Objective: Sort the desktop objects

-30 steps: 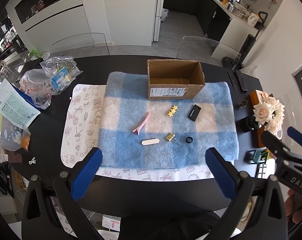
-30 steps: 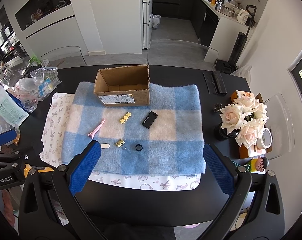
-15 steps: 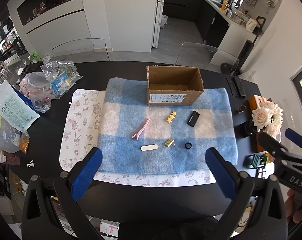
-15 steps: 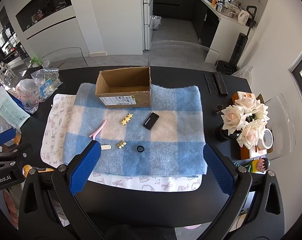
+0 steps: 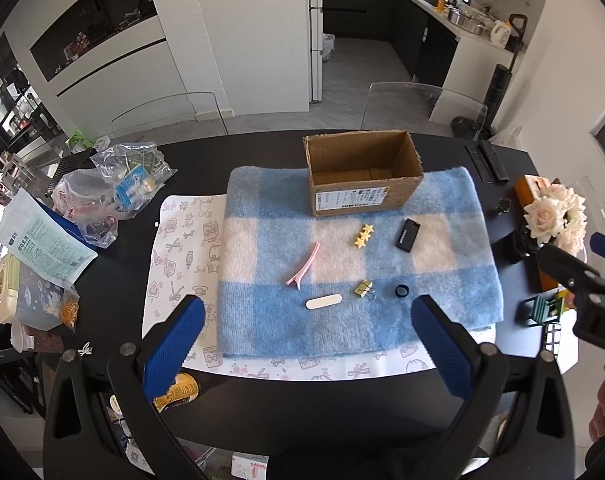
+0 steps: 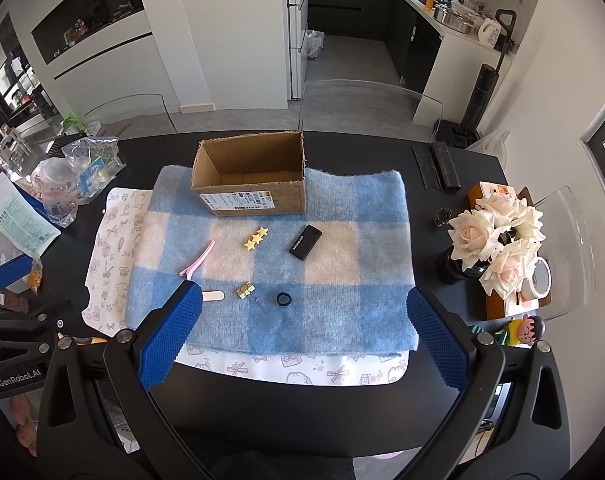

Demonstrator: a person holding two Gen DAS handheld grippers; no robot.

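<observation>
Black table (image 5: pixel 102 292) margin rings blanket (image 5: pixel 442 320); both jaws wide.

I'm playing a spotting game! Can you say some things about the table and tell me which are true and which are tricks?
1. The box has toys inside. False: it looks empty, only its bare bottom shows.
2. The pink clip lies on the blanket. True.
3. The left claw is holding the ring. False: both claws are open and hold nothing; the ring lies on the blanket.
4. The star clip is nearer the box than the white file is. True.
5. The roses stand on the blanket. False: they stand on the bare table, right of the blanket.
</observation>
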